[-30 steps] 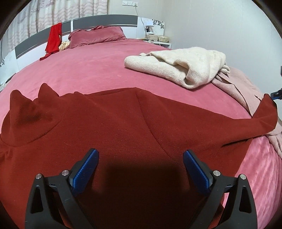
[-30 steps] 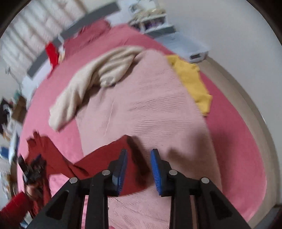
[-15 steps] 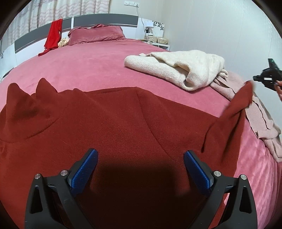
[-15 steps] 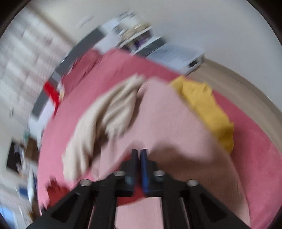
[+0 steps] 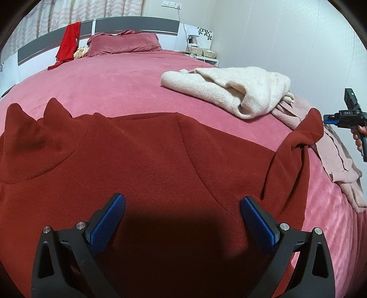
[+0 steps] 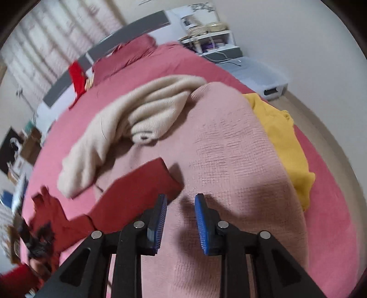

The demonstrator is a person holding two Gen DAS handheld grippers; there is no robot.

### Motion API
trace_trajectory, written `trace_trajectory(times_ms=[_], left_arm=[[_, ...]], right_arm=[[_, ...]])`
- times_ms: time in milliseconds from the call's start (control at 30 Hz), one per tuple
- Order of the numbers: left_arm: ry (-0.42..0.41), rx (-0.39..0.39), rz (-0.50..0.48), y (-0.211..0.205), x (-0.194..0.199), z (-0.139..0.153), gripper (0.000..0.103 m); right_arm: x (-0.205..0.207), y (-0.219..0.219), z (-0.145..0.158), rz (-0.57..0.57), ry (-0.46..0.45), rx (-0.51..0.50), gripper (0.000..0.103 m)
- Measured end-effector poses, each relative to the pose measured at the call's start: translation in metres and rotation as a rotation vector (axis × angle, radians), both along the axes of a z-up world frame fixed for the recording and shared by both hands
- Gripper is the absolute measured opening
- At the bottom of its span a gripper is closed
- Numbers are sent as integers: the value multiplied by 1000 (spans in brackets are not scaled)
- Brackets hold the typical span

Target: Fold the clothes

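Faintly, right claw label reads "DAS".

Bedroom with a pink-covered bed

A grey headboard stands at twelve o'clock below patterned curtains; a white nightstand sits at one o'clock beside plain pale walls.

Bare pink bedspread lies open toward twelve o'clock; cream sweater and pink knit obstruct at two o'clock.

Sweater on bed; sleeve perhaps overlapping blanket.
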State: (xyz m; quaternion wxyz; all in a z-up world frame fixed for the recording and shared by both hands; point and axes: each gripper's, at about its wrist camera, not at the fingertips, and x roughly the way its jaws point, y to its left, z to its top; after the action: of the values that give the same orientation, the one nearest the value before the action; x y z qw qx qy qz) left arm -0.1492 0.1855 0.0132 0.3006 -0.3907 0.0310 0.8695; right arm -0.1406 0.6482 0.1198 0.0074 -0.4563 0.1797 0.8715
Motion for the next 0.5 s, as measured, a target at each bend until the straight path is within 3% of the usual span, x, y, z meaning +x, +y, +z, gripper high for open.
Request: trace_trajectory(times_ms=[167, 233, 333, 433, 500], left_arm=[[-2, 6, -2, -1, -1, 0, 101], [-4, 10, -3, -1, -1, 0, 101], [-6, 15, -4, -2, -1, -1, 101], [-7, 18, -4, -2, -2, -1, 101], [-7, 19, -5, -2, -2, -1, 101]], right_arm=[[-32, -19, -12, 44, 20, -20, 25], [-50, -30, -18, 55, -3, -81, 7], [-45, -32, -3, -14, 37, -233, 5], [-17, -24, 30, -53, 89, -283, 4], [4, -16, 53, -56, 114, -253, 4]])
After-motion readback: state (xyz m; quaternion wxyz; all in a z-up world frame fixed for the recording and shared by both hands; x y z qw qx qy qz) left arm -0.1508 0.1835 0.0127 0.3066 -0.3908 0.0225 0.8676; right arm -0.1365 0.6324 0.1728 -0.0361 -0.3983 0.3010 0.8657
